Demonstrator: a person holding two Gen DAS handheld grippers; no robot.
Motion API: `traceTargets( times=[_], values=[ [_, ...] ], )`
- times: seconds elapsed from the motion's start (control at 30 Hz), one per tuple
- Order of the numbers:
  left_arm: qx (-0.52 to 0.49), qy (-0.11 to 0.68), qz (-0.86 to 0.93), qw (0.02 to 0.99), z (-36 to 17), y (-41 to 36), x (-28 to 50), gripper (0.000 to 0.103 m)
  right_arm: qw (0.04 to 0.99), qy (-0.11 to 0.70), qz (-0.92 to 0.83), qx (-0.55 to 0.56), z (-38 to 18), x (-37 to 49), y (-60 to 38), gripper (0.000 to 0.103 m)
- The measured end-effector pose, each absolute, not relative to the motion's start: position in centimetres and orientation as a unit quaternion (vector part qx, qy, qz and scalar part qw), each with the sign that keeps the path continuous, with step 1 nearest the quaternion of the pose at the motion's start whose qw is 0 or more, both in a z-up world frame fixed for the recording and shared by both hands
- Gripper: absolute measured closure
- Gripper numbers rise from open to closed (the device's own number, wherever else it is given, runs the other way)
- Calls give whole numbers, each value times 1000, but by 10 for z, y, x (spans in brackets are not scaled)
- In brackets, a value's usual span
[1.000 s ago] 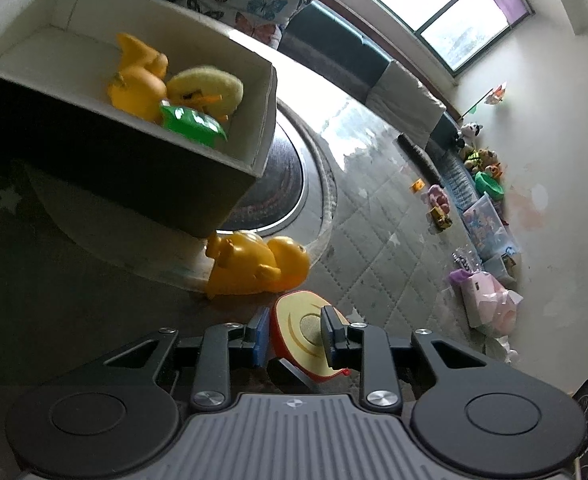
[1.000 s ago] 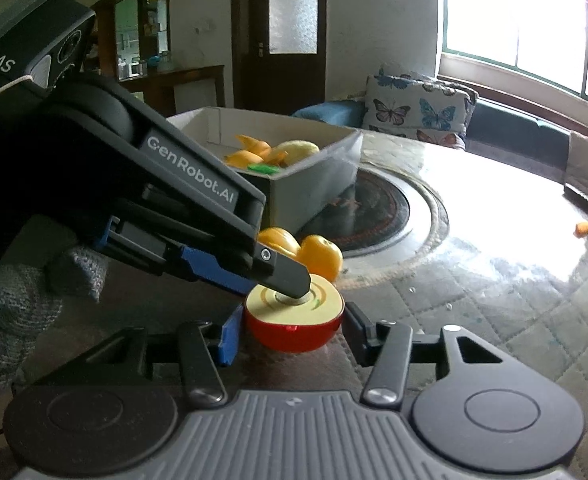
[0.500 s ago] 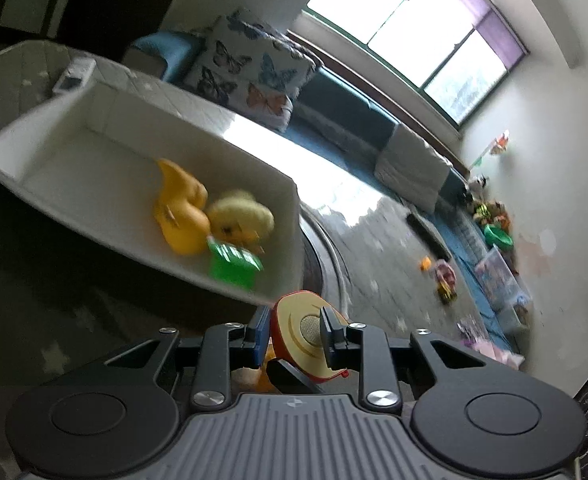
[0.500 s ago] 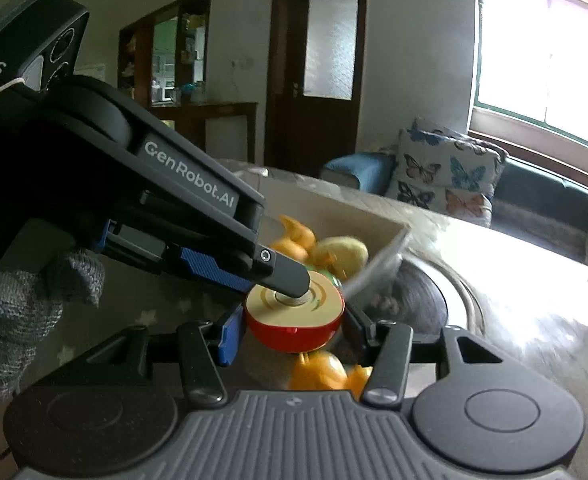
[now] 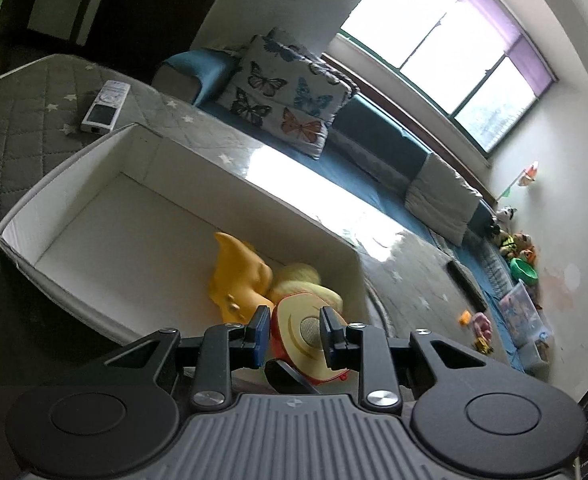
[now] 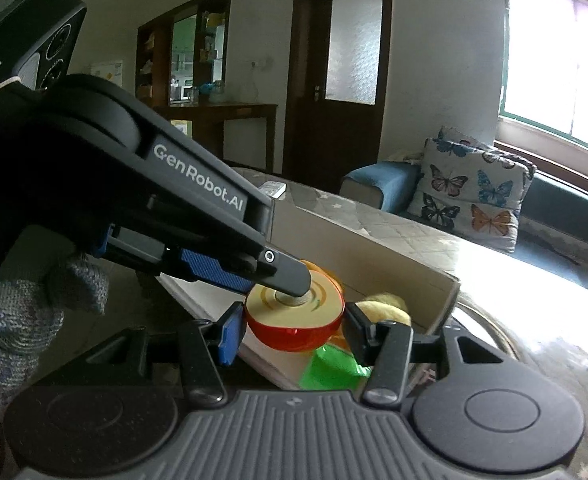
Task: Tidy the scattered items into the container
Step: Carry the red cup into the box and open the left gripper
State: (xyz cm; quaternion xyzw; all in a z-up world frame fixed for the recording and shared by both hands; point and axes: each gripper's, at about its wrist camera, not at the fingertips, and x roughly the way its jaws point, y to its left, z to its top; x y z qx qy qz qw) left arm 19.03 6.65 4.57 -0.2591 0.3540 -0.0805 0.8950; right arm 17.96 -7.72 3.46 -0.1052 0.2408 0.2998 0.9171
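Observation:
Both grippers are shut on one red toy apple half (image 5: 300, 334) with a cream cut face. My left gripper (image 5: 294, 338) pinches its flat faces; my right gripper (image 6: 291, 326) pinches its rim (image 6: 294, 320). The left gripper's finger (image 6: 253, 264) presses on the cut face in the right wrist view. The apple half hangs above the near corner of the white box (image 5: 93, 216). Inside the box lie a yellow duck (image 5: 237, 276), a pale yellow toy (image 5: 298, 276) and a green toy (image 6: 330, 368).
The box stands on a grey quilted star-pattern table (image 5: 21, 128). A white remote (image 5: 105, 106) lies beyond the box. A blue sofa with a butterfly cushion (image 5: 285, 96) runs behind. Small toys (image 5: 478, 324) lie on the floor at right.
Both grippers have lifted the apple half from table level, beside the yellow duck outside the box, up and over the box's near corner. The box interior now lies below.

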Motion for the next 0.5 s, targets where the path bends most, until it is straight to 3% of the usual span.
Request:
traceTargets(
  times=[0.5],
  values=[
    [-278,369,-72,884,19,86,208,74,909,265,307,-99,13,203,-66,50]
  ],
)
